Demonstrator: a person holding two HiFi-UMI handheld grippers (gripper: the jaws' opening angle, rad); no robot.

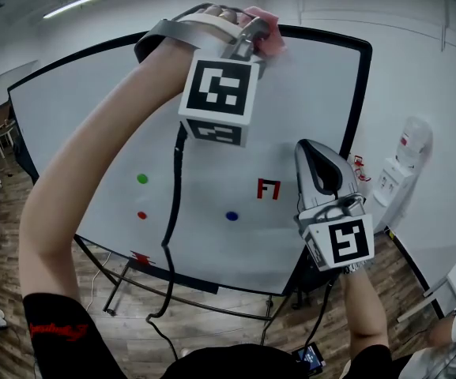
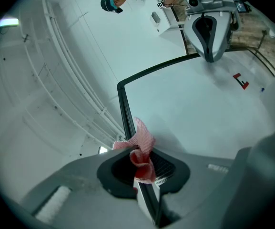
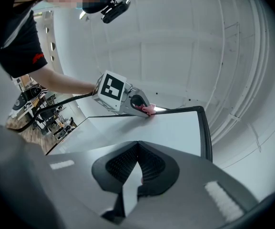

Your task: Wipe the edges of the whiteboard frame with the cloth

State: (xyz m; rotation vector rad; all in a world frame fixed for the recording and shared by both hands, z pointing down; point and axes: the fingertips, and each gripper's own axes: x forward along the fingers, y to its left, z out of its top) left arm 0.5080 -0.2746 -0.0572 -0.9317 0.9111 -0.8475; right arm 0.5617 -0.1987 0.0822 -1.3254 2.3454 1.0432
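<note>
Pinching a soft, light pink cloth by its bunched middle, the left gripper is pressing it onto the whiteboard frame at the top edge. The fabric is giving easily, so a firm central hold suits. The right gripper is hovering before the board, fingers together, seemingly empty.

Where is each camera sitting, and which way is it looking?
Head view: on the person's head, facing the whiteboard; both arms, the left claw and the right claw show.
Left gripper view: rides the left claw, looking along jaws shut on the pink cloth toward the whiteboard frame corner; the right claw shows beyond.
Right gripper view: rides the right claw, jaws shut and empty, looking across the board at the left claw; the person's left arm and black shirt show.
Shared: both gripper views show the cloth against the frame.
</note>
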